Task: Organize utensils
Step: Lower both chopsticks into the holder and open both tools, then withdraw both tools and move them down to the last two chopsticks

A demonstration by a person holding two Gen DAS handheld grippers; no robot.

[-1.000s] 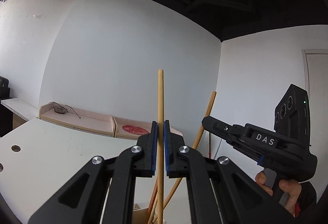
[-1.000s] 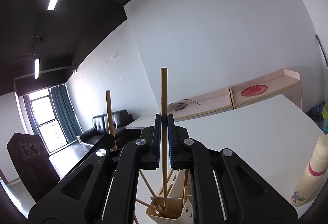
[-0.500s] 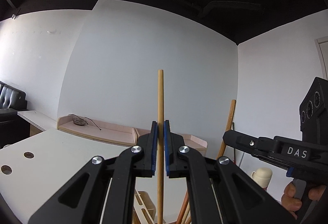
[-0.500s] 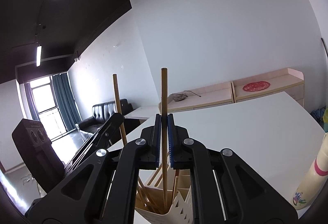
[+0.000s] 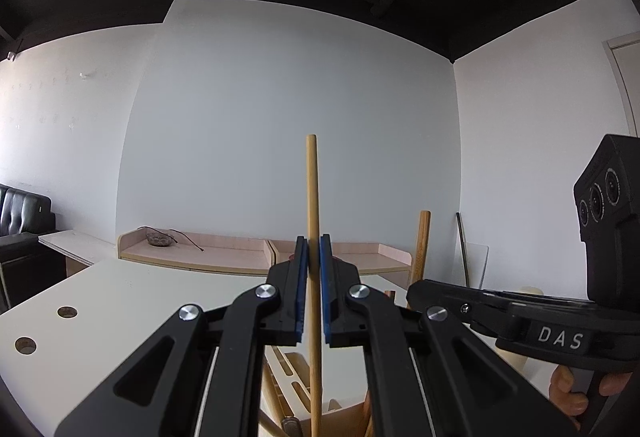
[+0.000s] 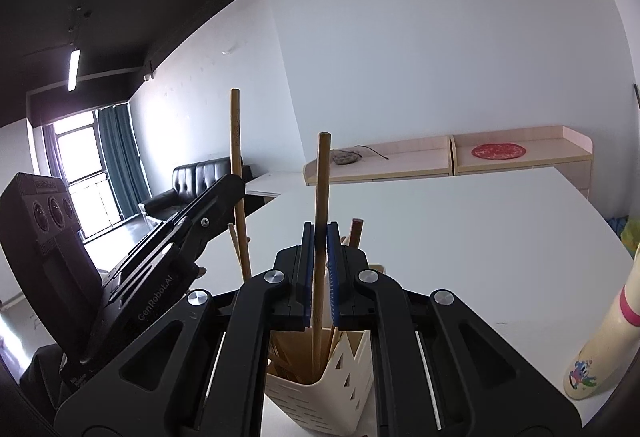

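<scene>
Chopsticks, or thin wooden sticks much like them, are what both grippers have hold of. One wooden stick (image 5: pixel 312 237) stands upright between the blue pads (image 5: pixel 301 293) of the left gripper (image 5: pixel 313 289), whose jaws are pressed together on it; its top rises well above the fingertips and its lower end runs down below them among other wooden pieces in the cream utensil holder (image 5: pixel 296 365) just under the gripper.

Just to the right of the left gripper, the right gripper (image 5: pixel 424 285) reaches in from the side, clamped on a second wooden stick (image 5: pixel 422 241) that stands nearly upright. A hand (image 5: pixel 572 393) wraps its handle at the lower right edge.

From the right gripper's own view, that second stick (image 6: pixel 321 221) is pinched upright between the closed jaws of the right gripper (image 6: pixel 320 269), and its lower end goes down into the utensil holder (image 6: pixel 340 385), a cream basket with triangular and slotted cut-outs that sits directly below and ahead of the fingertips. Several other wooden handles (image 6: pixel 355 233) lean inside the same holder. To the left of this gripper, the left gripper (image 6: pixel 236 189) holds its stick (image 6: pixel 237 173) upright, the lower part also heading down toward the holder.

All of this stands on a white table (image 6: pixel 460 229). A cream bottle with a pink band (image 6: pixel 604 345) stands on the table well to the right of the right gripper.
</scene>
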